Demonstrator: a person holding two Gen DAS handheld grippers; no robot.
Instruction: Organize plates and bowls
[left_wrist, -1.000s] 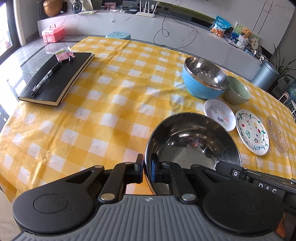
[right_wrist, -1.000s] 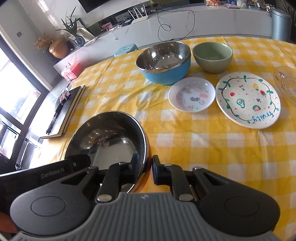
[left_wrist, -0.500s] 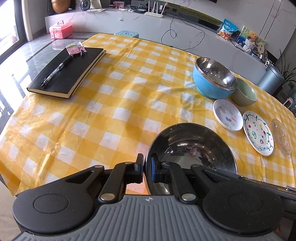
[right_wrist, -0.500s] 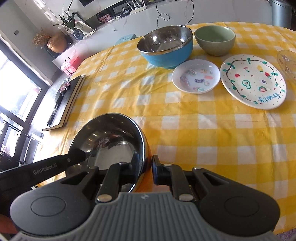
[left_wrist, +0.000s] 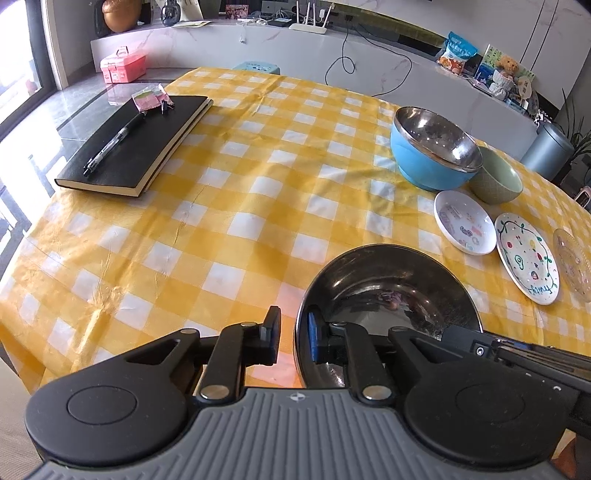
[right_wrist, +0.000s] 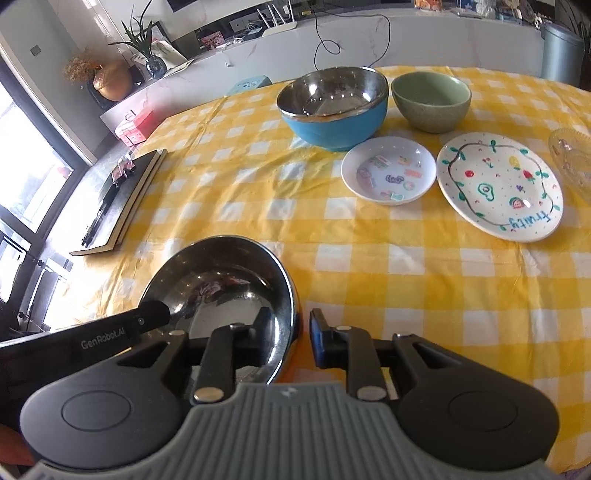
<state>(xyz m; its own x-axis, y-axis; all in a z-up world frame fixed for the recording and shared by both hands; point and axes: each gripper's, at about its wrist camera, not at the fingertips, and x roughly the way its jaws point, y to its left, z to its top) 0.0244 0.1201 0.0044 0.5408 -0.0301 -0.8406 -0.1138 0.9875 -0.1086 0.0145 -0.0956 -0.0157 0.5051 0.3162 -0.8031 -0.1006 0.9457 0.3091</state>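
A large steel bowl (left_wrist: 391, 291) sits at the near edge of the yellow checked table; it also shows in the right wrist view (right_wrist: 225, 288). My left gripper (left_wrist: 293, 334) straddles its left rim, jaws slightly apart, one finger inside and one outside. My right gripper (right_wrist: 288, 334) straddles its right rim the same way, jaws slightly apart. A blue bowl (right_wrist: 334, 105), a green bowl (right_wrist: 430, 101), a small white dish (right_wrist: 388, 170), a painted "fruity" plate (right_wrist: 500, 186) and a glass dish (right_wrist: 572, 155) stand further back.
A black notebook (left_wrist: 136, 144) with a pen (left_wrist: 114, 142) lies at the table's far left. The table edge (left_wrist: 22, 321) runs close on the left. A grey bin (right_wrist: 561, 51) stands beyond the table.
Both grippers have opened a little on the steel bowl's rim; a gap now shows between each pair of pads. The cameras have risen slightly, and the bowl stays in place.
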